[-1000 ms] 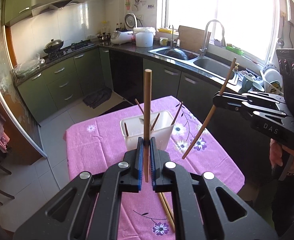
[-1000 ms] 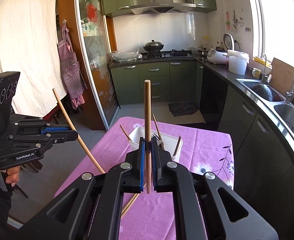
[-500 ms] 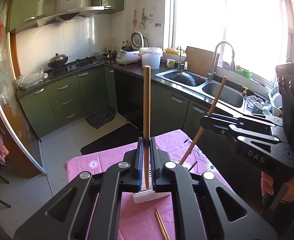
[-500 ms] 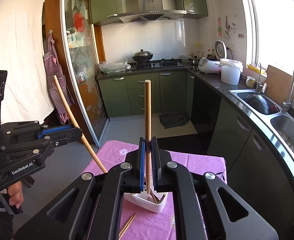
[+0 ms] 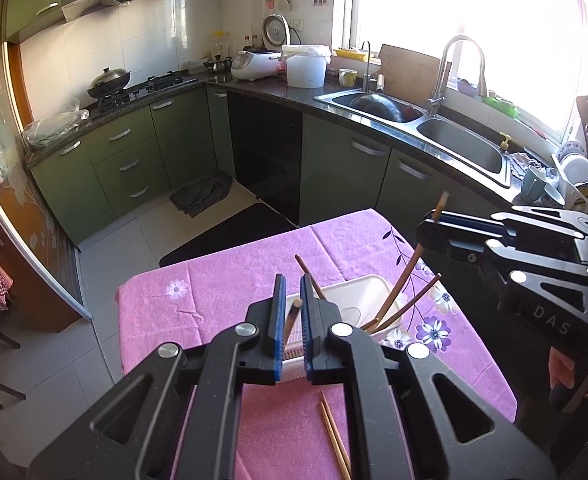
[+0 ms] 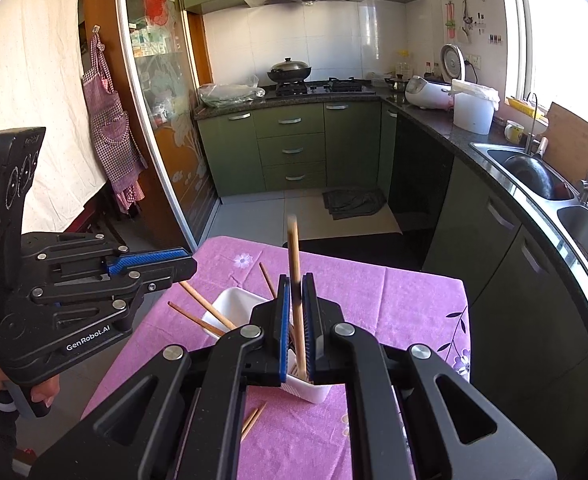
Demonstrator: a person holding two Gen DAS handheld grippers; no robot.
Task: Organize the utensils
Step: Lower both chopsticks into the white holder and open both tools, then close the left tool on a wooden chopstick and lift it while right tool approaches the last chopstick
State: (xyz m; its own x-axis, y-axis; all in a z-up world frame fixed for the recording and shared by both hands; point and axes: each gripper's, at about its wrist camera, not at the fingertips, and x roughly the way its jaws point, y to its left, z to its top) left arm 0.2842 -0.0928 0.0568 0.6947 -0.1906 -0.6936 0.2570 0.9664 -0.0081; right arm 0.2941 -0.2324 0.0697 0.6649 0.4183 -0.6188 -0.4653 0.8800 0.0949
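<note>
**Above the white basket (image 5: 367, 286): one chopstick clamped in each gripper**

At lower centre of the left wrist view, left gripper (image 5: 292, 280) closed on the left chopstick (image 5: 292, 318), seen almost end-on between the blue pads. Just behind it, the basket on a purple flowered cloth (image 5: 214, 292) covering the surface, with several chopsticks already leaning inside. At lower centre of the right wrist view, right gripper (image 6: 295, 278) likewise pinched on the right chopstick (image 6: 295, 256), near upright, top end blurred, lower end hidden behind the pads, so impossible to tell whether inside the basket. In each view the other gripper at the frame edge, its stick slanting down into the basket. Two loose chopsticks (image 5: 333, 436) flat on the cloth at the bottom of the left view, on the near side of the basket.

Step in hand, by judgement: delivering both held sticks into the basket. Next move likely: lower ends well within the rim, then pads parted for the drop, without tipping the light basket. After that, probably the loose pair on the cloth.
</note>
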